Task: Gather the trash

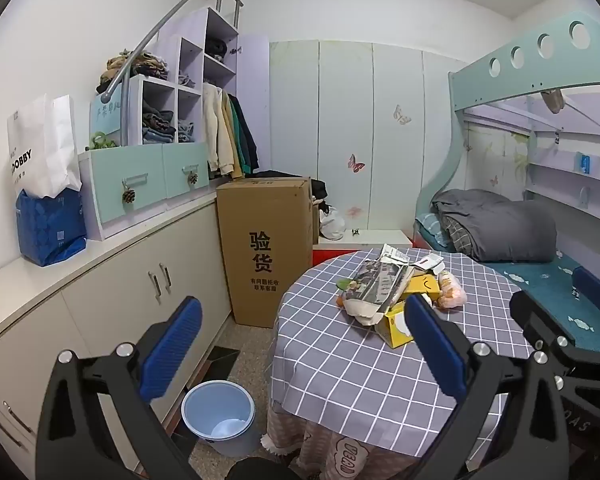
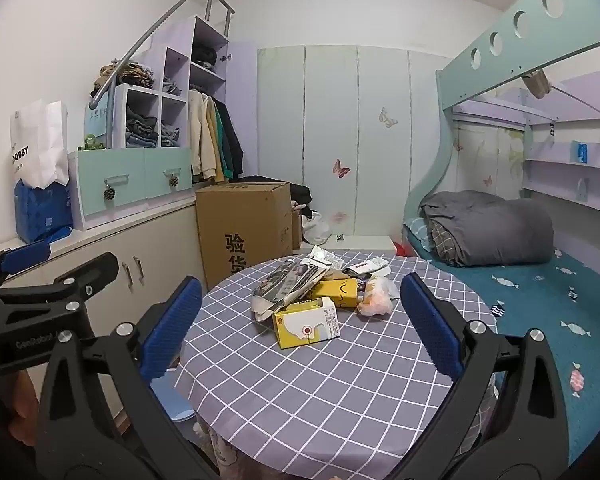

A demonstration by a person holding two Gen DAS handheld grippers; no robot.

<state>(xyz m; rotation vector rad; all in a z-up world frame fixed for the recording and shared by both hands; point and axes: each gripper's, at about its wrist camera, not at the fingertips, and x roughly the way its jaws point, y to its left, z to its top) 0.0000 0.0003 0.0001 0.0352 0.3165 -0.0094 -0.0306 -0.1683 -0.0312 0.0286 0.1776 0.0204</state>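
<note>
Sitting in a heap near the middle of the round checked surface (image 2: 300, 392) is the trash pile (image 2: 320, 300): a yellow carton (image 2: 306, 322), crumpled newspaper (image 2: 288, 284) and a plastic wrapper (image 2: 376, 300). Both tongs are spread wide and hold nothing. The left tongs (image 1: 300, 344) hover low in the frame, above a blue bin (image 1: 219, 416) on the floor. The right tongs (image 2: 300, 328) point at the pile.

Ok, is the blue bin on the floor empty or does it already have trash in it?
Nearly empty. The left wrist view looks down into the blue bin beside the table: only something pale lies at its bottom.
</note>
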